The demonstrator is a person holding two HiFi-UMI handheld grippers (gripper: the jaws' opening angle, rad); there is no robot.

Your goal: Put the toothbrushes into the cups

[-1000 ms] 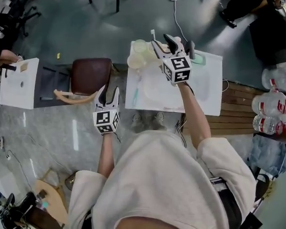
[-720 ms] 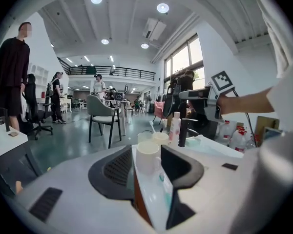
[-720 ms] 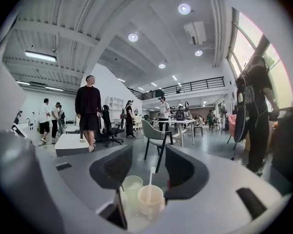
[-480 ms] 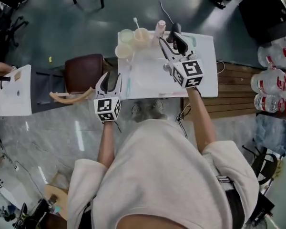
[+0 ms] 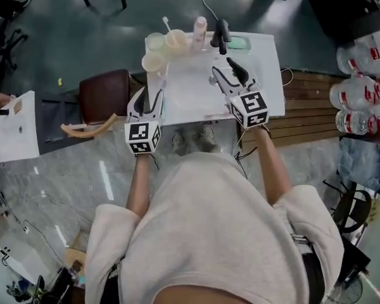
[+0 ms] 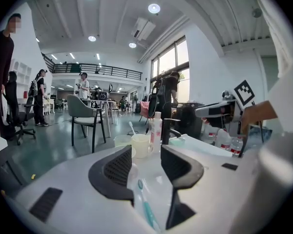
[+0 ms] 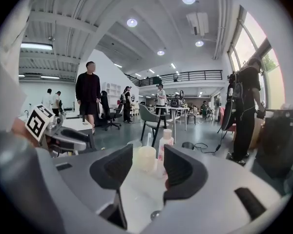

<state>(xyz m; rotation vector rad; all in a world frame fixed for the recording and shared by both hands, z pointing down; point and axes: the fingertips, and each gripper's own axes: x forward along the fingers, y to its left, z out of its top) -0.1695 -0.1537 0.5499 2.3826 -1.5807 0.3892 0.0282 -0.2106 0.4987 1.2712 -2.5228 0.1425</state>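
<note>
Three pale cups (image 5: pixel 155 61) stand at the far left corner of the white sink counter (image 5: pixel 266 75). One cup (image 6: pixel 141 144) holds a white toothbrush (image 6: pixel 131 127). A teal toothbrush (image 6: pixel 146 208) lies flat on the counter's left side, just under and between the jaws of my left gripper (image 6: pixel 146 167), which is open and not touching it. In the head view that left gripper (image 5: pixel 147 97) hangs over the counter's near left edge. My right gripper (image 5: pixel 225 70) hovers open and empty over the basin, pointing at a cup (image 7: pixel 147 157) and the pink bottle (image 7: pixel 165 143).
A pink bottle (image 5: pixel 199 30), a black faucet (image 5: pixel 221 35) and a teal soap dish (image 5: pixel 239 43) line the counter's far edge. A brown stool (image 5: pixel 104 94) stands left of the counter, with water bottles (image 5: pixel 361 100) and a wooden bench (image 5: pixel 307 122) to the right. People stand far off.
My right gripper has drawn back from the cups to the middle of the basin. My left gripper has come forward over the counter's left edge, above the teal toothbrush.
</note>
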